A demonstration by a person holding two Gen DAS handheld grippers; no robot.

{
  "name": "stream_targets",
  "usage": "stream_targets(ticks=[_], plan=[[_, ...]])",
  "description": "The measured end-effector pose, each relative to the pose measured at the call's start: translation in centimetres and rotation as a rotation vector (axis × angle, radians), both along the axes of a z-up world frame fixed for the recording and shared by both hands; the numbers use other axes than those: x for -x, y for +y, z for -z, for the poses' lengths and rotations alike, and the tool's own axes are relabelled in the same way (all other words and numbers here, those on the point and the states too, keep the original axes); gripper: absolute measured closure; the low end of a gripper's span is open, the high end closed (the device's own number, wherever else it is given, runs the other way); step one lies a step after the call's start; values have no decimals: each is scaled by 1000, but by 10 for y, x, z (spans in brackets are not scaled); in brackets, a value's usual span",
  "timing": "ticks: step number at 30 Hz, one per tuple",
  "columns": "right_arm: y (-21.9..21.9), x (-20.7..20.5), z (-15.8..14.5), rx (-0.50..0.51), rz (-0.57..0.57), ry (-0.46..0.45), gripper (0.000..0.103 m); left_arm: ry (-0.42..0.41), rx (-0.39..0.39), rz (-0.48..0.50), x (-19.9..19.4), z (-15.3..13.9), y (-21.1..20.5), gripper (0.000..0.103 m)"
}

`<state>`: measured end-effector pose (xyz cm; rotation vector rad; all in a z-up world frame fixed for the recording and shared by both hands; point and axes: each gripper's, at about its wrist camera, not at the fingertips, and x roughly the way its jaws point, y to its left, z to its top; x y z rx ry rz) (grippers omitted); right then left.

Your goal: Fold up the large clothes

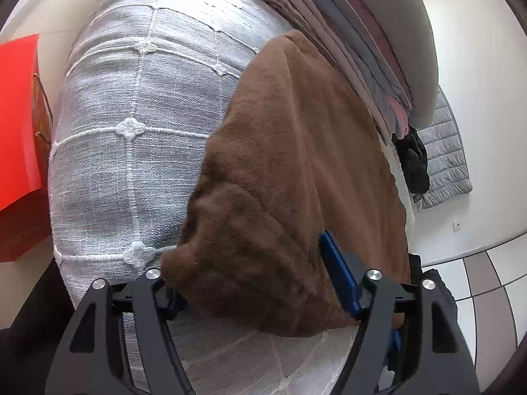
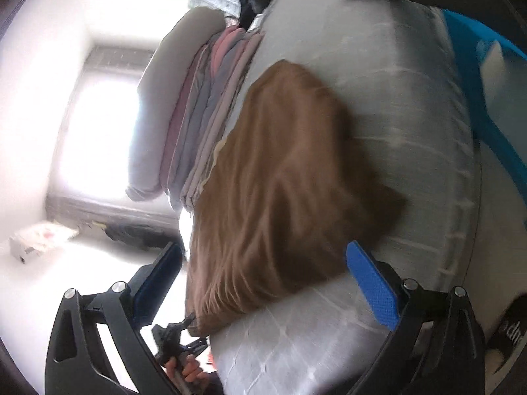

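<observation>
A brown fleece garment [image 1: 290, 177] lies folded into a thick bundle on a pale grey bedspread [image 1: 131, 105] stitched with a white grid and small knotted rosettes. In the right wrist view the same garment [image 2: 280, 191] shows motion-blurred, its near end hanging just past the bedspread's [image 2: 395, 131] edge.

The left gripper [image 1: 260, 283] sits at the garment's near end — its blue-padded right finger [image 1: 339, 276] presses against the fleece, while the other finger is hidden behind the bulging fabric; the jaws stand apart with the bundle's end filling the gap between them, though a firm pinch cannot be made out. The right gripper [image 2: 266, 273] is spread wide, its two blue pads flanking the garment's near corner, neither one clearly touching it.

Just beyond the garment, against its far edge, rests a stack of folded clothes [image 1: 355, 49] in taupe, grey and pink, topped by a grey cushion-like piece [image 1: 405, 33]. Further past the stack, a quilted grey jacket [image 1: 448, 151] and a black item [image 1: 415, 161] lie by the white wall. Left of the bedspread stands something red [image 1: 18, 118]. In the right wrist view a blue object [image 2: 487, 105] sits beyond the bedspread's far side — and below the garment's near end a hand [image 2: 184, 368] grips the other tool.
</observation>
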<state>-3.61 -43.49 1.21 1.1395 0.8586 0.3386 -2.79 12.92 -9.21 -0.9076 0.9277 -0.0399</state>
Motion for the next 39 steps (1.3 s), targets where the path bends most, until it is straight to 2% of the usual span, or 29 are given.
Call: stream_targets(ticks=[5,9,12,15,22,25,26,27,28,29,31,33,36,37,39], plan=[[-2,-3,24,-29,13,60,7,-9,2,0,-3,-1,-5,29],[-8,-8,42,-102,15,57,7,-13,17,-2,-4,0,-5,29],[-15,-23,44,-120,19,35,6,-14,11,0,-5,1,-5,27],[-18,-40,55,-144,13,79,6,-16,11,1,-5,1,-4,26],[-13,-57,52,-72,-44,62,6,-17,-4,11,-12,-1,-10,23],[-15,-56,52,-84,-62,58,8,-17,-36,23,-15,-3,-14,23],[-16,-56,52,-79,-67,60,11,-16,-45,25,-16,-4,-16,23],[-14,-58,51,-70,-70,64,24,-17,-53,27,-17,-5,-17,23],[-16,-56,51,-40,-66,83,38,-17,-56,27,-17,-5,-18,23],[-18,-57,54,-28,-62,100,61,-19,-59,27,-17,-5,-18,23],[-22,-54,65,-94,-66,89,63,-20,-65,28,-18,-5,-19,23],[-22,-52,64,-81,-63,75,65,-20,-85,31,-18,-6,-19,33],[-15,-49,44,-6,-54,19,69,-18,-93,51,-21,-5,-19,56],[-14,-46,37,5,-56,2,70,-31,-89,58,-22,-7,-19,67],[-11,-49,22,2,-63,-46,71,-62,-96,71,-22,-13,-20,74]])
